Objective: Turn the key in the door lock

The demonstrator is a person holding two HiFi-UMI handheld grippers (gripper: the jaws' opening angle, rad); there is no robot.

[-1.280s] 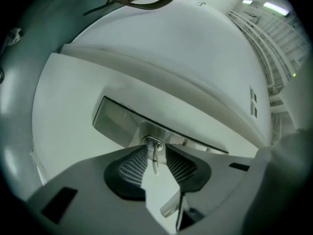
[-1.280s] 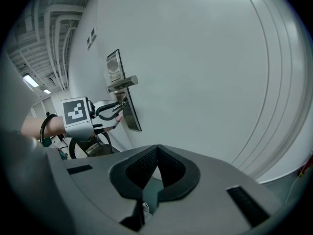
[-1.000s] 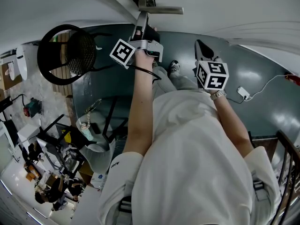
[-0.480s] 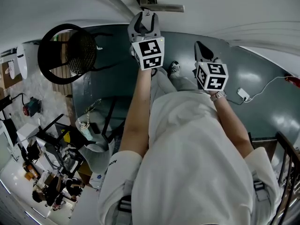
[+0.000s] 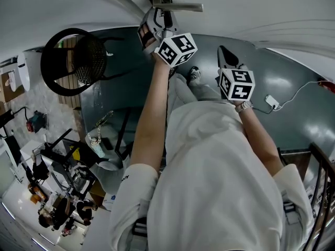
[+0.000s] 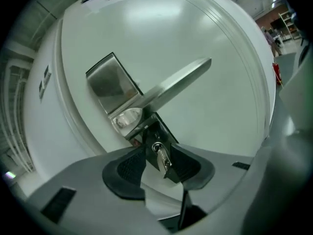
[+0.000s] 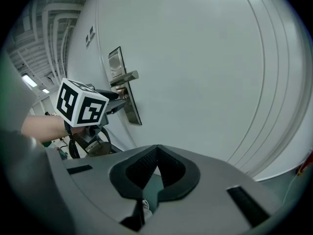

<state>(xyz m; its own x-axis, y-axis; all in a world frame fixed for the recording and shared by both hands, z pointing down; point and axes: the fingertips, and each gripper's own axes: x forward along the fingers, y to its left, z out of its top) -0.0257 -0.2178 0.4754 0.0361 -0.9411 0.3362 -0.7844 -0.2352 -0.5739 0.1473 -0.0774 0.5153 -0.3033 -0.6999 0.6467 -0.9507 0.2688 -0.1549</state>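
The white door (image 6: 205, 43) carries a silver lever handle (image 6: 176, 82) on a steel plate (image 6: 110, 82). Below it a small silver key (image 6: 163, 159) sticks out of the lock. My left gripper (image 6: 157, 160) is rolled over at the lock, open, with one jaw on each side of the key. The key lies close to the right pad (image 6: 185, 166), and a gap shows at the other pad. In the head view the left gripper (image 5: 156, 15) reaches up to the handle (image 5: 180, 7). My right gripper (image 5: 226, 52) hangs back from the door, shut and empty (image 7: 156, 154).
A black round-backed chair (image 5: 73, 59) stands left of the door. A white plug and cable (image 5: 272, 103) lie on the grey floor at the right. A dark railing (image 5: 319, 182) is at the lower right. A cluttered workbench (image 5: 57, 182) fills the lower left.
My left gripper has rolled at the lock, its marker cube swinging from the left side across to the right. The right gripper has stayed where it was.
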